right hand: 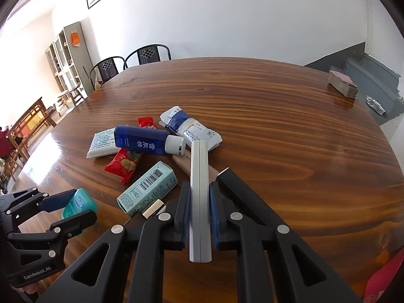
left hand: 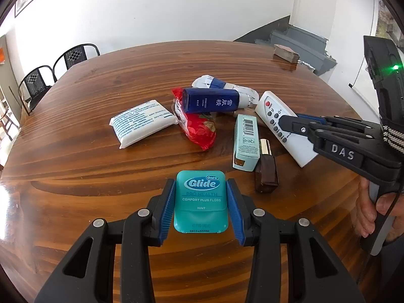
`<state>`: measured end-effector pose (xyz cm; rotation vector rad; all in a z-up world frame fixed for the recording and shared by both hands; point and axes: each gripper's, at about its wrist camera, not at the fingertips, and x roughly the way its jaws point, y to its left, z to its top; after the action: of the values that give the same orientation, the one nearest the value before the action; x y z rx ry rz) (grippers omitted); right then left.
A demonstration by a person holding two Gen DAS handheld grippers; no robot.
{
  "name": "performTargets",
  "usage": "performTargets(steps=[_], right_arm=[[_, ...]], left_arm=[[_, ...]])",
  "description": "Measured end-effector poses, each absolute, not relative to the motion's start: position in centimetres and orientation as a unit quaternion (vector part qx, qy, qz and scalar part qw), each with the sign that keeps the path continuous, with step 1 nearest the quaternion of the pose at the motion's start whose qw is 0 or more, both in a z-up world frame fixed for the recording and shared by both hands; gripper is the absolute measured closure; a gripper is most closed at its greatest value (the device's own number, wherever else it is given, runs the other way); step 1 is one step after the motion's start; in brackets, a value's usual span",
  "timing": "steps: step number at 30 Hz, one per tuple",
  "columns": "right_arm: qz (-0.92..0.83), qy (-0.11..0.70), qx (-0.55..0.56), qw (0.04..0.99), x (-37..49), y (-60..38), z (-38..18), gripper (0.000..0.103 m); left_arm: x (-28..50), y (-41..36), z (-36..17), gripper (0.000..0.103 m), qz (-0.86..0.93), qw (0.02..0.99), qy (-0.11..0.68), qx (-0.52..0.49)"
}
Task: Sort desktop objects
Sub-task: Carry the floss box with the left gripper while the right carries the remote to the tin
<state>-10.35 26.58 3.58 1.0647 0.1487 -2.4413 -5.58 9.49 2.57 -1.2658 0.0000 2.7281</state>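
Left tongs [left hand: 201, 208] clamp the floss [left hand: 201, 200], right tongs [right hand: 199, 214] clamp the remote [right hand: 200, 202]; beyond them a pile [left hand: 202, 108] waits unsorted on the bench [left hand: 101, 164].

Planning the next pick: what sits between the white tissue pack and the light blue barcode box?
In the left wrist view, the red snack packet lies between the tissue pack and the light blue box; the dark blue bottle rests across its far end.

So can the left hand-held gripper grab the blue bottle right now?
Probably not yet. The left hand-held gripper is already shut on the floss box, so it has no room for more. The blue bottle lies uncovered on top of the pile, but the floss must be put down first.
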Motion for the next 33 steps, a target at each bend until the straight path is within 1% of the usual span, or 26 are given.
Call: performTargets(steps=[7,13,18,22,29,33], right_arm=[[-0.891,0.045,0.389,0.227,-10.3,26.9,3.5,0.087],[-0.895,-0.001,0.378,0.239,-9.2,28.3,5.4,0.087],[-0.898,-0.03,0.364,0.244,-7.0,29.5,6.9,0.087],[-0.899,-0.071,0.356,0.245,-4.7,31.6,7.7,0.087],[-0.917,-0.126,0.326,0.191,0.3,37.2,8.4,0.087],[-0.935,-0.137,0.302,0.124,3.0,41.8,9.1,0.087]], left_arm=[[-5.3,9.2,3.5,0.06,0.908,0.074,-0.015,-0.411],[-4.9,9.2,4.2,0.06,0.912,0.08,-0.021,-0.402],[-4.4,9.6,4.8,0.06,0.913,0.091,-0.025,-0.396],[-3.6,10.1,5.6,0.06,0.917,0.103,-0.023,-0.384],[-2.6,12.9,5.9,0.06,0.912,0.14,-0.018,-0.385],[-1.8,15.5,6.1,0.06,0.908,0.162,-0.006,-0.385]])
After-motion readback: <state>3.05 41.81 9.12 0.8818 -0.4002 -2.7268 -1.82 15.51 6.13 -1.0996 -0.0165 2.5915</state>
